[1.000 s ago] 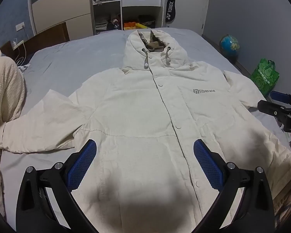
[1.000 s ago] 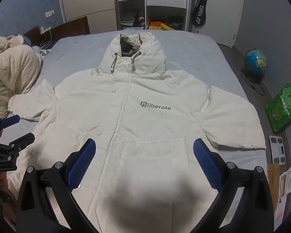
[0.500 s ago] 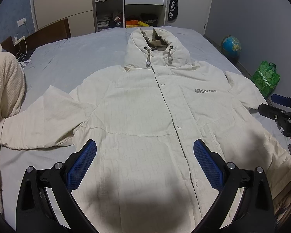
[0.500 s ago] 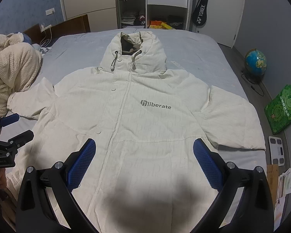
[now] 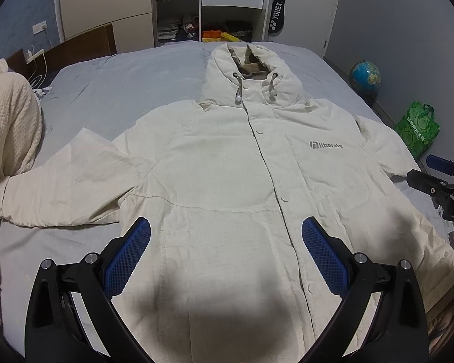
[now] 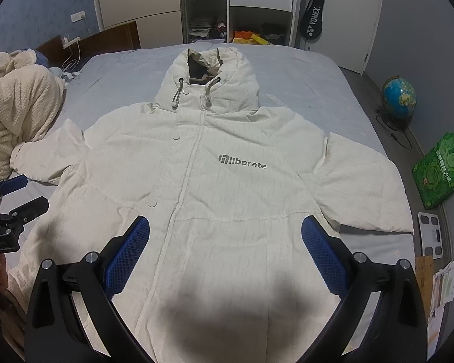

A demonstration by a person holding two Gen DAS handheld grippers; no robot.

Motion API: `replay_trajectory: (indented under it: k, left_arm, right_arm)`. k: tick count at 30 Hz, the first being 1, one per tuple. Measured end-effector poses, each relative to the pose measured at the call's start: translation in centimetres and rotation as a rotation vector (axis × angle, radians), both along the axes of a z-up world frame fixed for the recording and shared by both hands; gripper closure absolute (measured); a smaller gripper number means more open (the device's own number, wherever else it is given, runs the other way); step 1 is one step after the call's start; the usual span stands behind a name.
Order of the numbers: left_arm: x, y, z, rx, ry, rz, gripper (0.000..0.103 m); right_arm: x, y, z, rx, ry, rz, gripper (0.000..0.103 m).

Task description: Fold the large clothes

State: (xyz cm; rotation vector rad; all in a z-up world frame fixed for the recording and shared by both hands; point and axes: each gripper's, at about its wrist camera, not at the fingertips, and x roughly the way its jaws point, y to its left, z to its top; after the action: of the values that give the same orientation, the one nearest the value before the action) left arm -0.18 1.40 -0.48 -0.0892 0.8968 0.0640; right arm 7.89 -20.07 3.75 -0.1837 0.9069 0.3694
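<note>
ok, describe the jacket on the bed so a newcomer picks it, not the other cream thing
Start at the grey-sheeted bed. Spread flat in its middle, front up with both sleeves out, lies the hooded jacket. Unlike the knobbly cream fleece heaped at the bed's left edge, it is smooth, snap-buttoned, and has grey "liberate" lettering on the chest.

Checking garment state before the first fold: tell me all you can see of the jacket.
The cream hooded jacket lies flat, front up, on the grey bed, hood toward the shelves. Fabric looks padded, faintly quilted. Front closed, snaps visible; grey drawcords hang at the hood; a grey "liberate" logo on the chest. Both sleeves spread sideways. One cuff lies against the knitted blanket. Neither claw touches it.
</note>
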Motion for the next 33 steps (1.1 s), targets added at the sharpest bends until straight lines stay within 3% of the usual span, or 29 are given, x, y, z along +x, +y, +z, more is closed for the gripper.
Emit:
replay_trajectory:
  k: [33]
  left_arm:
    - [0.24, 0.22, 0.15, 0.003, 0.014, 0.006, 0.007]
  right_arm:
    - [0.05, 0.10, -0.13, 0.004, 0.005, 0.001, 0.006]
